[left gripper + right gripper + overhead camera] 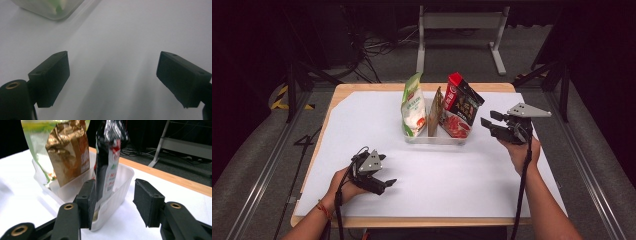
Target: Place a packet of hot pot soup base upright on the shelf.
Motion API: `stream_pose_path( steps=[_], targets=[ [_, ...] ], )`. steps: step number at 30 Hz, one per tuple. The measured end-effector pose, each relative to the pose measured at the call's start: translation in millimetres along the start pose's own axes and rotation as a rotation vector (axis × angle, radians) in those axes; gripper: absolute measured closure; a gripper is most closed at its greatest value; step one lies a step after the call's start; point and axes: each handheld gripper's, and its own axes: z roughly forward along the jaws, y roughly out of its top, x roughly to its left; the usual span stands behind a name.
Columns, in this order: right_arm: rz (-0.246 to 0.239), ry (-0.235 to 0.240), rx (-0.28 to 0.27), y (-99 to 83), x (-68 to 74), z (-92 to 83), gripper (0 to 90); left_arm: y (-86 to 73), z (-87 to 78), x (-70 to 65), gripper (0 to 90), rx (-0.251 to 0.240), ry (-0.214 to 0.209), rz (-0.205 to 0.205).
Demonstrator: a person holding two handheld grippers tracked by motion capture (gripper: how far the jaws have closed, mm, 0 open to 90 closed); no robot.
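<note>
Three pouches are standing upright in one clear plastic tray [434, 140], and the right gripper [488, 120] is sitting just beside the tray's near end with its jaws apart and nothing between the pads.

The red-and-black pouch [460, 106] is the one nearest that gripper. In the right gripper view it [108, 157] is rising just ahead of the left-hand pad [88, 200], leaning a little, with the tray wall [120, 187] crossing in front of both pads. Judging by the look: a light, thin film bag, crinkly, soft-sided, slick on the printed face. It is probably going to buckle if squeezed mid-body. Best hold is the flat sealed top edge, or the upper third across the thin dimension. The current jaw gap is looking wide enough for that.

Beyond it, further from the right gripper, the brown-gold pouch [70, 155] is standing in the middle slot. The green-and-white pouch [37, 147] is at the far end. Both are leaning slightly. The tray itself is looking thin and light, so it is likely going to slide or tip if a bag gets pulled sideways. Lifting straight up is safer.

The left gripper [379, 181] is resting low over the white table cover [452, 185], well apart from the tray. Its jaws are standing wide and empty, with bare cover [112, 75] between them and the tray corner [50, 10] ahead of them and off to the left.
</note>
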Motion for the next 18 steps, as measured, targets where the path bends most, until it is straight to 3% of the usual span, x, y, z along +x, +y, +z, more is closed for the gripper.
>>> stream_pose_path(
  steps=[7, 12, 18],
  targets=[
    [-0.024, 0.019, 0.030, -12.9, 1.9, -3.3, 47.2, 0.2, -0.3, -0.3, 12.2, -0.001, 0.000, 0.000],
    [-0.043, 0.057, 0.014, -19.9, 3.6, -8.7, 40.7, 0.1, -0.2, 0.0, 12.2, 0.000, 0.001, 0.000],
    [-0.078, 0.064, 0.019, -27.0, 6.8, -14.7, 33.8, 0.0, -0.7, 0.0, 12.2, -0.002, 0.003, 0.001]
  ],
)
